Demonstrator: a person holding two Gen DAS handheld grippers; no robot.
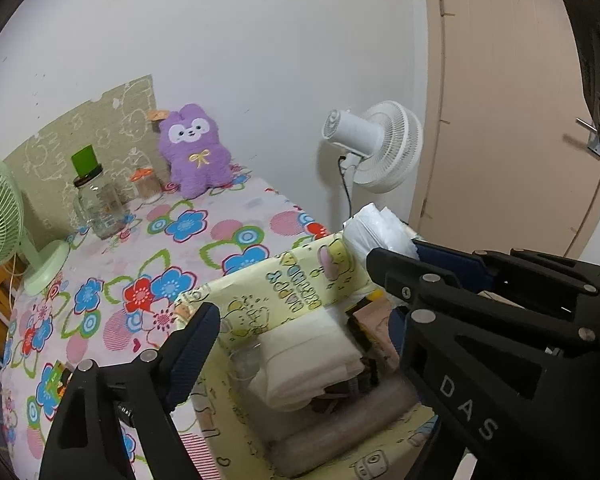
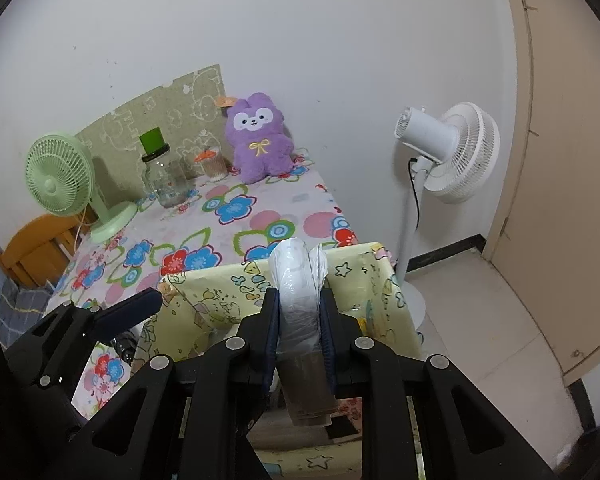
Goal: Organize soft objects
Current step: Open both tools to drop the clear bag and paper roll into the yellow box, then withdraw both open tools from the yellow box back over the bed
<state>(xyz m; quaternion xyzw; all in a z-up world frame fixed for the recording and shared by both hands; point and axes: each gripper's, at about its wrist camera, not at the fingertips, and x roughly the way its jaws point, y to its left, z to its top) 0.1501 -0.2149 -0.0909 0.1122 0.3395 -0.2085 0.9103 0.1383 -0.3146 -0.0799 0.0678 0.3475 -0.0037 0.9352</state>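
At lower centre, the right gripper (image 2: 299, 334) pinched a soft, light, crinkly plastic-wrapped roll (image 2: 298, 280) mid-length above the yellow box (image 2: 364, 276), while the left gripper (image 1: 300, 312) gaped empty.

Your left claw (image 1: 296, 288) is matte black plastic with 2 angular fingers, each faced with a ribbed navy-blue pad (image 1: 190, 354). Round silver pivot pins stud the linkages, and white letters "DAS" run along the finger at 4 o'clock. Your right claw (image 2: 299, 328) has the same black frame, navy pads and silver pins.
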